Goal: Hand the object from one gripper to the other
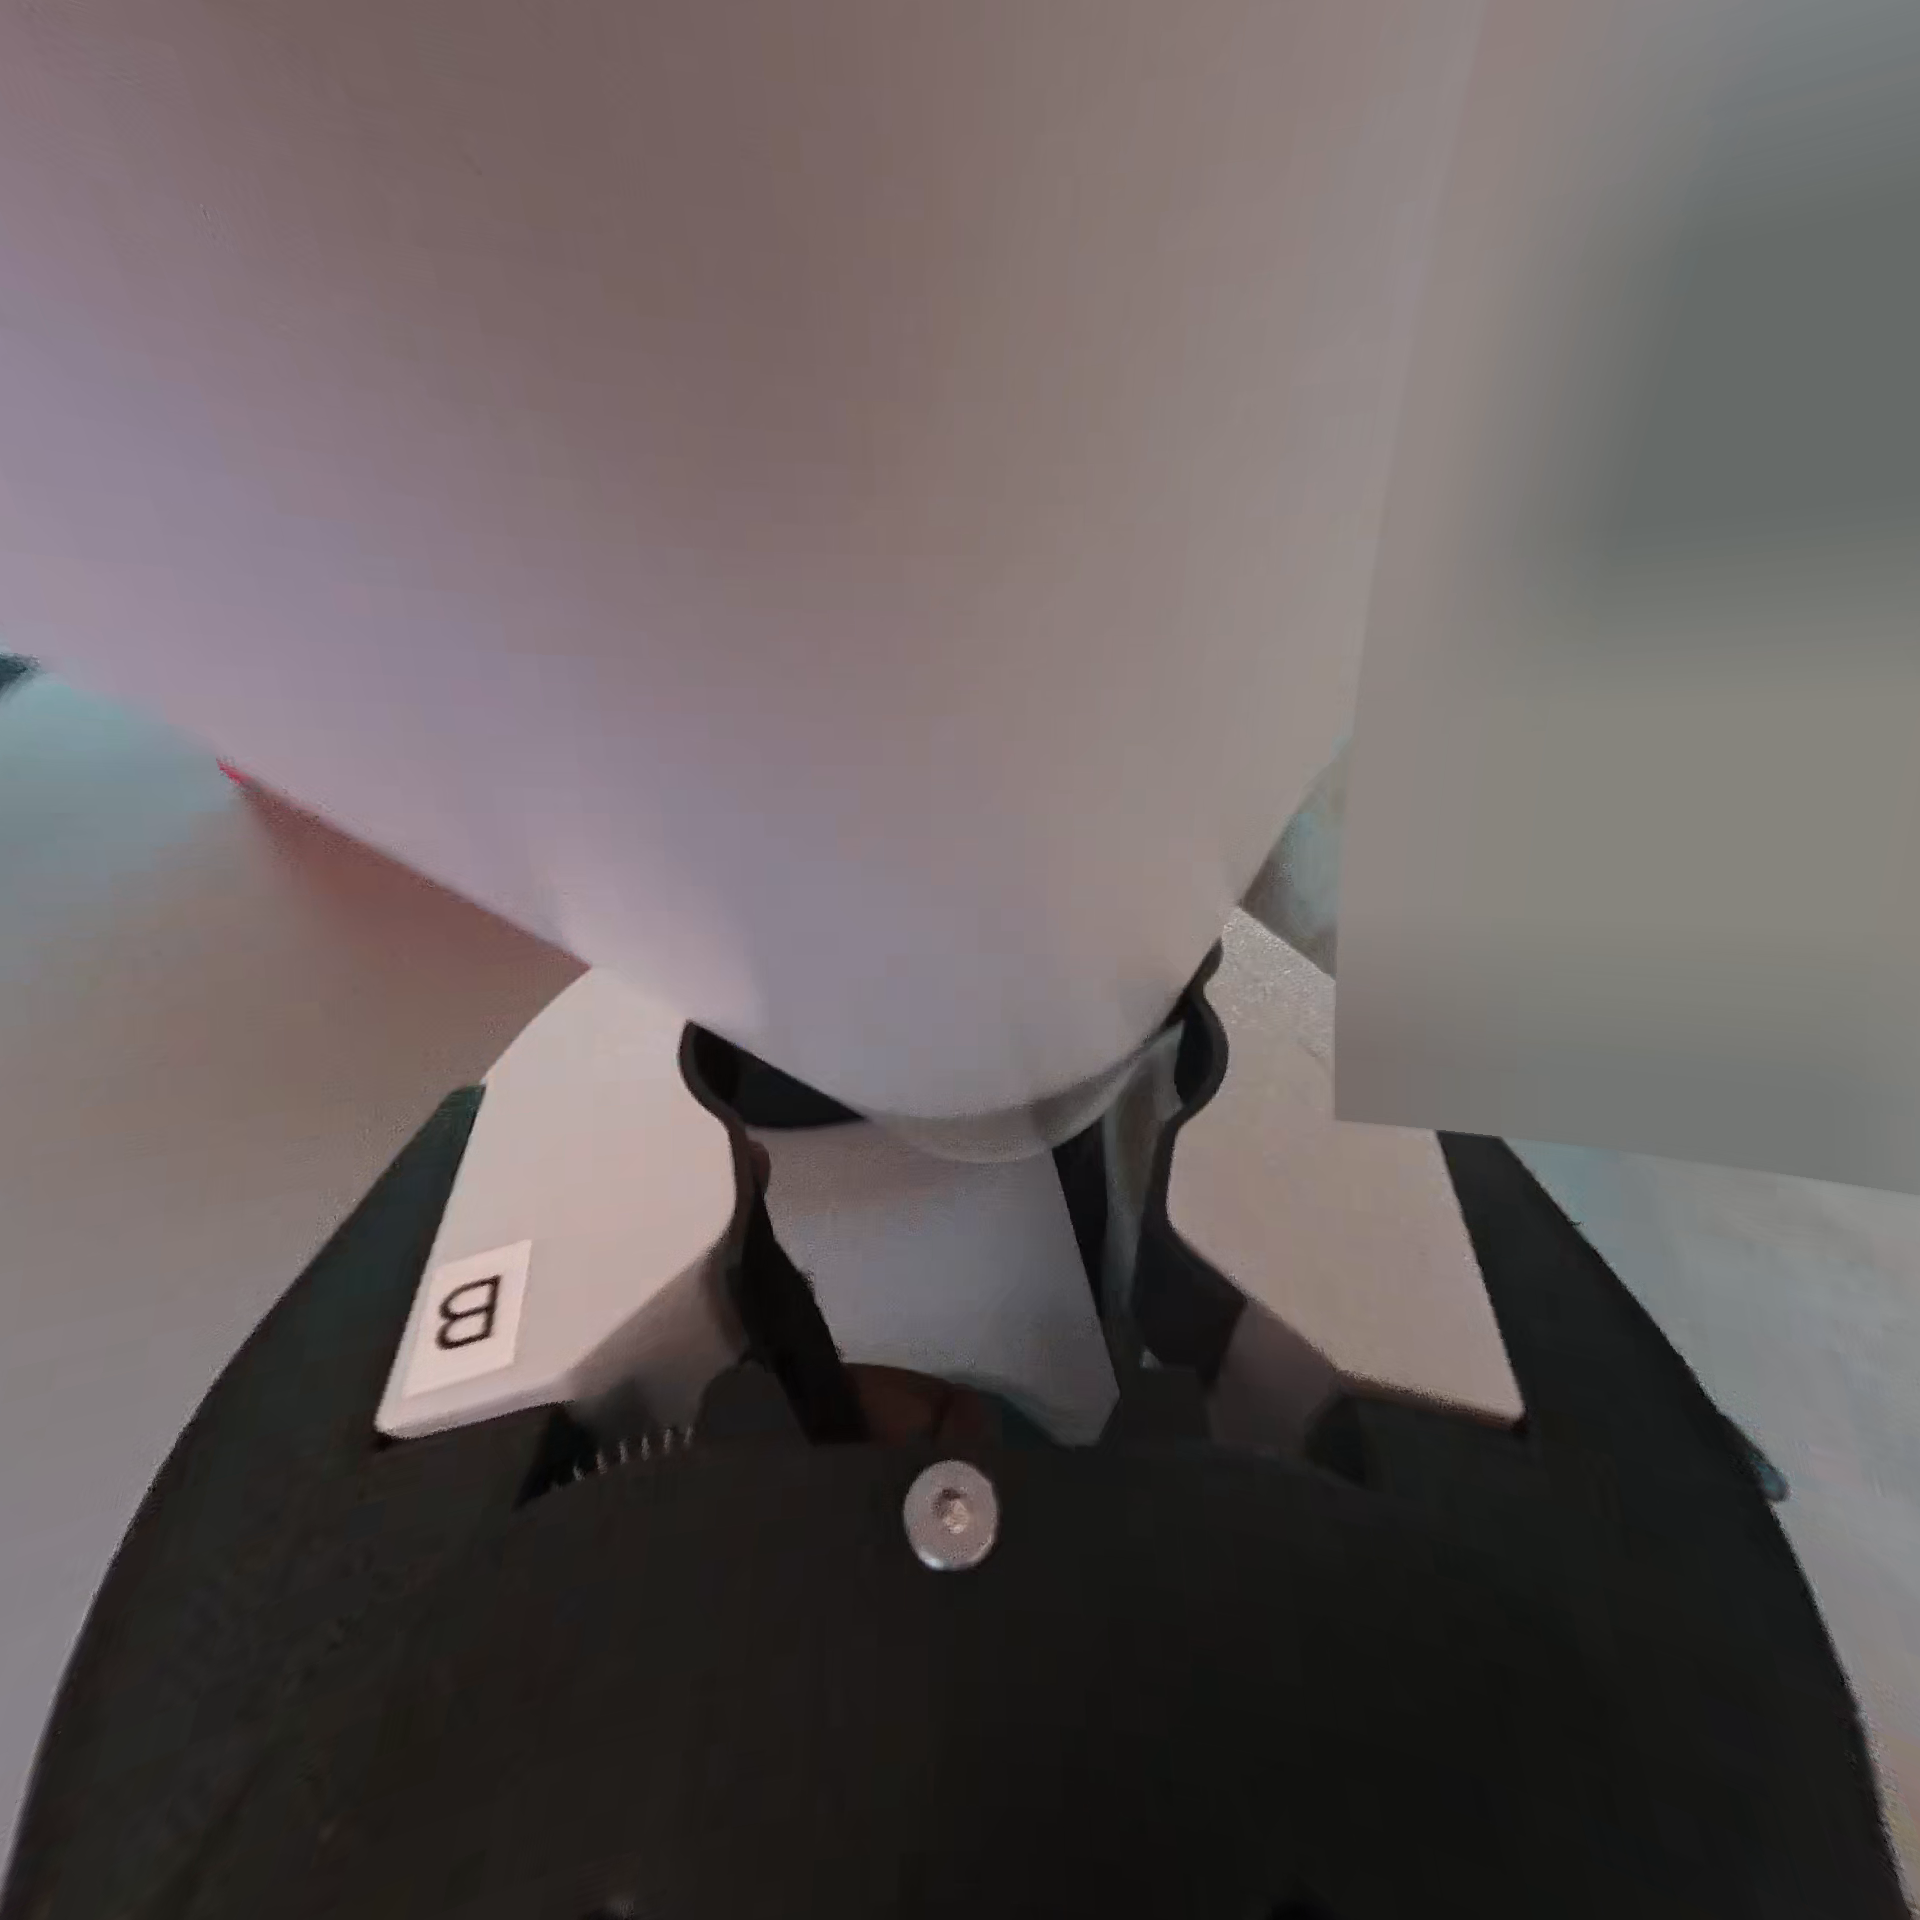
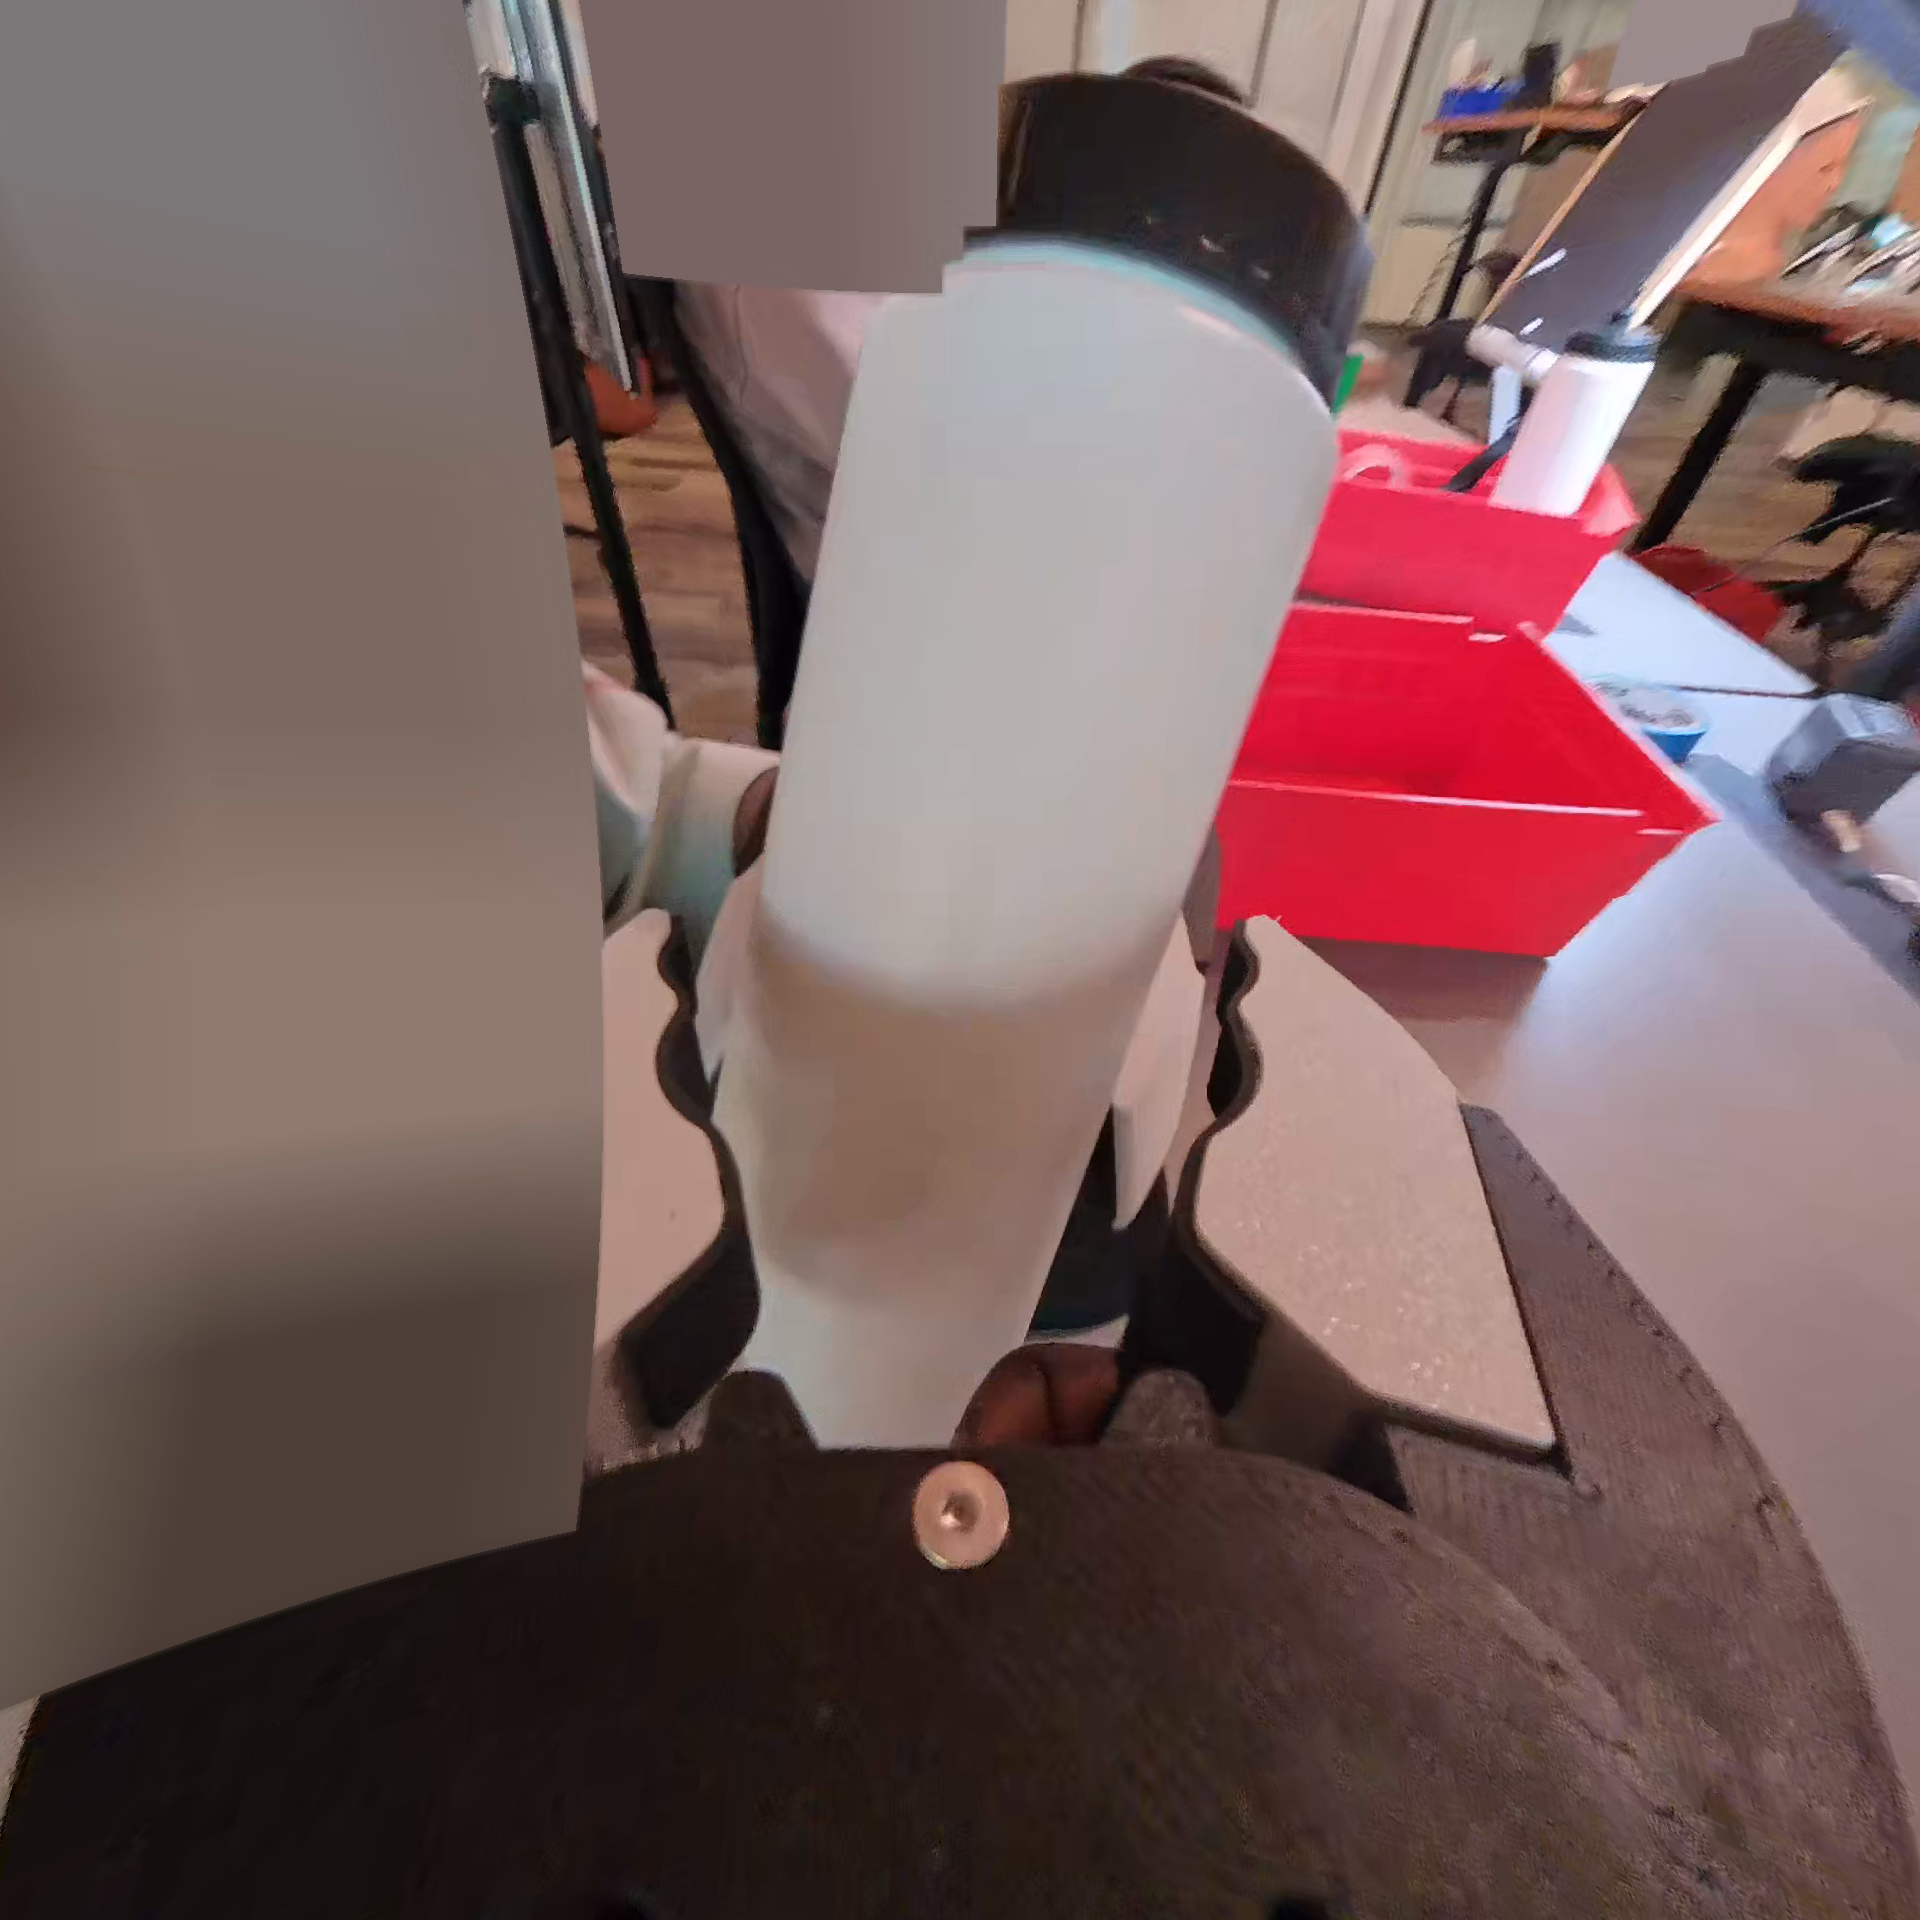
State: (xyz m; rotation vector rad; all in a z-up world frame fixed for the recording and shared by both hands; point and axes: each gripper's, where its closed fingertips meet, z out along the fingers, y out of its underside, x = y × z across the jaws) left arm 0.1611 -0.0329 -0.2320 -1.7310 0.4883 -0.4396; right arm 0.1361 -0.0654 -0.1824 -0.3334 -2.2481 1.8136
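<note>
A white bottle (image 2: pixel 1039 623) with a black cap (image 2: pixel 1195 187) stands upright between my grippers. In the left wrist view the bottle (image 1: pixel 831 520) fills most of the frame, very close. My left gripper (image 1: pixel 951 1049) is shut on its rounded lower end, with both black pads against it. My right gripper (image 2: pixel 951 997) is open. Its jaws flank the bottle's narrower lower part, the left pad close to it and the right pad standing off with a gap. A speckled grey finger (image 1: pixel 1283 997) of the right gripper shows just outside my left gripper's right finger.
Two red bins (image 2: pixel 1455 790) (image 2: pixel 1455 540) stand on the grey table (image 2: pixel 1662 1143) to the right; the far one holds another white bottle (image 2: pixel 1569 416). A person's sleeve and hand (image 2: pixel 665 821) are left of the bottle. Small dark items lie at the far right.
</note>
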